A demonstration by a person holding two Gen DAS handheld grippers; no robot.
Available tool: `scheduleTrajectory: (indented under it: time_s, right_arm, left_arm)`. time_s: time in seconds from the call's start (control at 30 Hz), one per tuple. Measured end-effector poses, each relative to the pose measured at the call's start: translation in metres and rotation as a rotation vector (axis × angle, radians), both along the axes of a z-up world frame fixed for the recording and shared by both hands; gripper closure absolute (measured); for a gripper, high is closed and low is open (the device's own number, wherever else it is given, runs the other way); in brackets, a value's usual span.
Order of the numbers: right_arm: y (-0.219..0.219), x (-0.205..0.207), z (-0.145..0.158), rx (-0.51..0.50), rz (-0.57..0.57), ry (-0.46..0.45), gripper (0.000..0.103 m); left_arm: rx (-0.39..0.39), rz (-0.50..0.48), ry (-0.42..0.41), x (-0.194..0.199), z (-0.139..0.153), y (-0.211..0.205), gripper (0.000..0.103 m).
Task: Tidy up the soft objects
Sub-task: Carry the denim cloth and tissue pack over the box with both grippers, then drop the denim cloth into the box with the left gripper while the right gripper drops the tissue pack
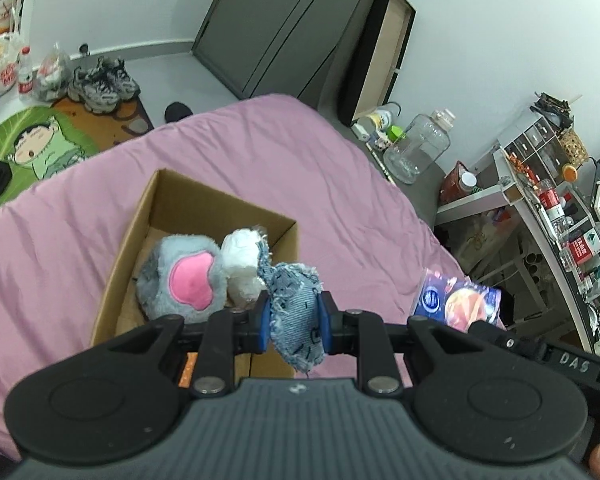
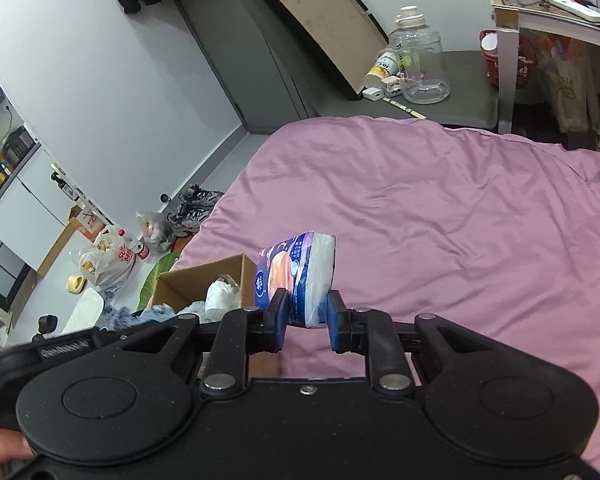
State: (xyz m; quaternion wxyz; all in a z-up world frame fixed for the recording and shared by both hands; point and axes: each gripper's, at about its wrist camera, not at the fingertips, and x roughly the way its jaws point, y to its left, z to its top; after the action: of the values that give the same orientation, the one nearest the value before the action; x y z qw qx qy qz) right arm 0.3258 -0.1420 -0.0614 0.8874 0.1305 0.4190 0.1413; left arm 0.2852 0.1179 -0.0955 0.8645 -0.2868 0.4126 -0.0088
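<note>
Presently listed, taking the cardboard box (image 1: 204, 216) as landmark:

Denim scrap (image 1: 296, 312), frayed blue fabric: pinched between the fingers (image 1: 265, 320) of the left gripper (image 1: 294, 322), hanging at the box's near right corner, clear of the bedsheet.

Tissue pack (image 2: 296, 280), blue and purple wrapper, white tissue showing at its side: pinched at its lower end between the fingers (image 2: 278, 320) of the right gripper (image 2: 306, 324), raised above the bed, to the right of the box.

Grey plush (image 1: 180, 280) with pink patch: inside the box, at its near left.

White soft bundle (image 1: 242, 264): inside the box, just right of the plush, touching it.

Box itself: open-topped, resting on the pink bedsheet (image 1: 80, 220).

Beyond the box, on the floor: a pair of sneakers (image 1: 104, 80), a cartoon-printed green mat (image 1: 40, 148), plastic bags (image 1: 52, 72) and a red-labelled bottle (image 1: 25, 74).

Right of the box, past the bed's edge: a large clear jug (image 1: 418, 148) on a grey surface, and a cluttered desk (image 1: 512, 192) with shelves.

Person's hand (image 2: 0, 452): partly seen at the lower left edge of the right wrist view.
</note>
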Motion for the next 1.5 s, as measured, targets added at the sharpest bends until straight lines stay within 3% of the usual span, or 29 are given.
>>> scheduleTrajectory:
  time_s: [0.27, 0.43, 0.6, 0.9, 0.97, 1.03, 1.37, 1.5]
  right_arm:
    - [0.027, 0.004, -0.002, -0.025, 0.03, 0.016, 0.083]
    - [0.055, 0.006, -0.008, -0.039, 0.076, 0.03, 0.083]
    - [0.084, 0.007, -0.015, -0.072, 0.122, 0.046, 0.082]
    - [0.118, 0.004, -0.023, -0.135, 0.169, 0.054, 0.082]
    - [0.123, 0.005, -0.025, -0.131, 0.186, 0.053, 0.075]
    - [0.129, 0.004, -0.027, -0.157, 0.201, 0.044, 0.045]
    - [0.113, -0.011, -0.009, -0.122, 0.165, 0.023, 0.036]
    - [0.103, -0.02, -0.002, -0.114, 0.137, 0.016, 0.03]
  left_arm:
    - [-0.023, -0.012, 0.115, 0.004, -0.027, 0.009, 0.075]
    - [-0.018, 0.025, 0.117, -0.001, -0.028, 0.029, 0.07]
    - [0.005, 0.075, 0.121, -0.006, -0.024, 0.051, 0.051]
    - [0.048, 0.111, 0.133, -0.009, -0.016, 0.077, 0.032]
    - [0.045, 0.108, 0.134, -0.011, -0.015, 0.08, 0.031]
    - [0.047, 0.097, 0.142, -0.01, -0.014, 0.08, 0.027]
    - [0.087, 0.085, 0.131, -0.019, 0.005, 0.072, 0.021]
    - [0.108, 0.065, 0.121, -0.026, 0.016, 0.064, 0.013]
